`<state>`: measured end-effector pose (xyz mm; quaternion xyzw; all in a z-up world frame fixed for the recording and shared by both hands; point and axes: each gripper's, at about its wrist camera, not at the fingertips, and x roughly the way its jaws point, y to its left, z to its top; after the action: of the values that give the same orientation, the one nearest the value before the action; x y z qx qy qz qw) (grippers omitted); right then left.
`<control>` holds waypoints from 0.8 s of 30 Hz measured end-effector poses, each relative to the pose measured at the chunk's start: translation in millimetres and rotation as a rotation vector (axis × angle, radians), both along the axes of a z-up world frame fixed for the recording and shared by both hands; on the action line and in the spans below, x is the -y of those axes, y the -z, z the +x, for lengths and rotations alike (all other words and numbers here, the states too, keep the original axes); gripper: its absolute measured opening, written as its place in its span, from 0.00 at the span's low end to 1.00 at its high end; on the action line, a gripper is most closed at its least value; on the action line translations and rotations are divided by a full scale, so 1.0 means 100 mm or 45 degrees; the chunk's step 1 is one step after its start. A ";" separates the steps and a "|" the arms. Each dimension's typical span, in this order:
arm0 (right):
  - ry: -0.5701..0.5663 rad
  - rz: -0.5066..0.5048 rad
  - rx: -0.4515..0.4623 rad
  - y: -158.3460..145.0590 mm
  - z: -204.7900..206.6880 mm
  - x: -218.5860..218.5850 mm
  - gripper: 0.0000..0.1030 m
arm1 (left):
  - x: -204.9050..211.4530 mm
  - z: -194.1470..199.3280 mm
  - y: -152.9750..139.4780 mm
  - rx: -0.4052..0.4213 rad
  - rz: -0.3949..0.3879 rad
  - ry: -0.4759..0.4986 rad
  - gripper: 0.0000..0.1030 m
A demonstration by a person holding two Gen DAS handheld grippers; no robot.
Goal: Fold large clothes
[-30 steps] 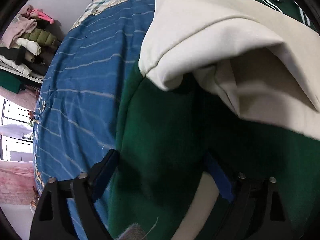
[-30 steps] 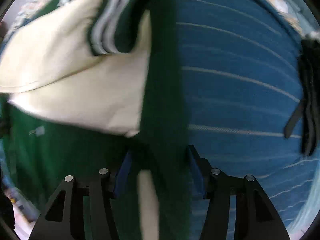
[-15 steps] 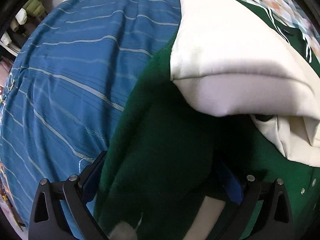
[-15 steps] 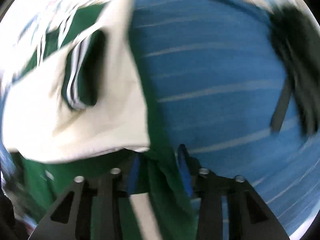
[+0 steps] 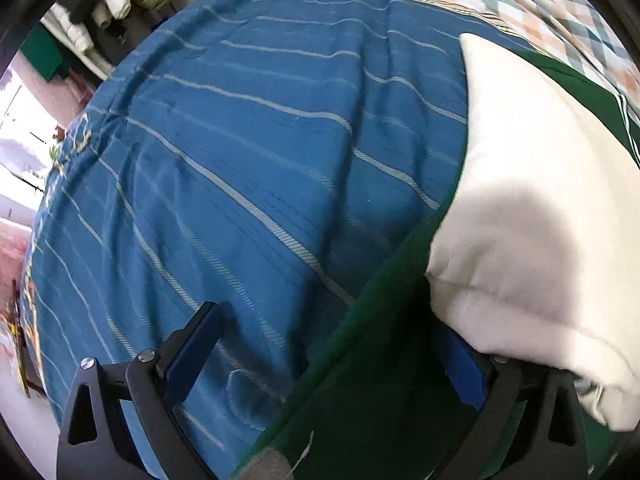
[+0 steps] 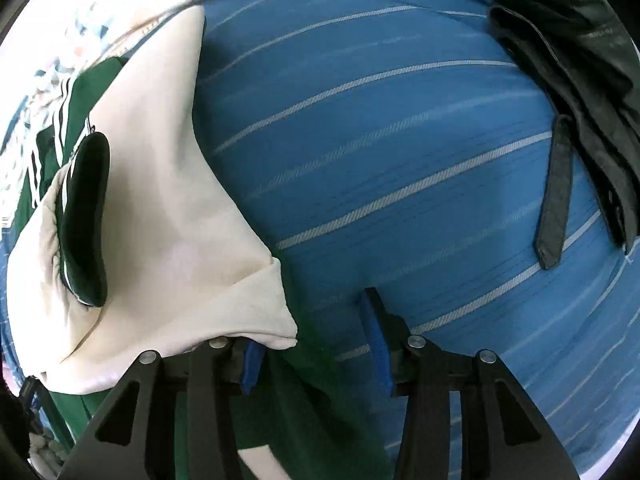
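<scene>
My left gripper [image 5: 324, 364] gapes wide, its jaws straddling the edge of the green jacket with cream sleeves [image 5: 532, 216] without pinching it. My right gripper [image 6: 316, 344] is opening, green cloth loose between its jaws. Beyond both lies the blue striped bedspread [image 6: 400, 152]; a black leather garment [image 6: 580, 80] sits far right.

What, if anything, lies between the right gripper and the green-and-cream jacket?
Nothing visible does. The right gripper is directly over the jacket's green edge, which lies between its opening jaws. The black garment lies apart on the blue bedspread.
</scene>
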<state>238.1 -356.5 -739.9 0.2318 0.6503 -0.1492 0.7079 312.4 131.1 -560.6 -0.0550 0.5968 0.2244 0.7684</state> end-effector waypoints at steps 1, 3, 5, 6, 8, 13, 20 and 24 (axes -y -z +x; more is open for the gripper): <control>-0.005 0.008 -0.053 -0.02 0.02 -0.02 0.49 | 0.00 -0.05 -0.04 -0.011 0.011 0.011 1.00; 0.003 -0.005 -0.121 -0.13 0.04 0.01 0.54 | 0.10 -0.16 -0.15 -0.038 0.017 0.038 1.00; 0.019 -0.022 -0.162 -0.37 -0.01 -0.08 0.54 | 0.23 -0.26 -0.26 -0.040 0.058 0.083 1.00; 0.036 -0.031 -0.145 -0.52 -0.05 -0.12 0.54 | 0.25 -0.32 -0.32 -0.036 0.081 0.103 1.00; 0.064 0.006 -0.030 -0.77 -0.07 -0.21 0.54 | 0.31 -0.43 -0.45 -0.012 0.116 0.137 1.00; -0.005 0.364 0.231 -0.65 0.48 -0.60 0.65 | 0.46 -0.41 -0.80 0.085 0.144 0.143 1.00; -0.064 0.354 0.120 0.08 1.14 -0.66 0.10 | 0.73 0.04 -1.10 0.241 0.126 0.189 1.00; 0.008 0.169 0.237 -0.51 1.11 -0.33 0.09 | 0.85 0.32 -1.16 0.309 0.123 0.233 1.00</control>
<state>348.9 -323.5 -689.3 0.2931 0.5895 -0.0856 0.7478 344.2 46.3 -444.8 0.0098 0.4905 0.1736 0.8539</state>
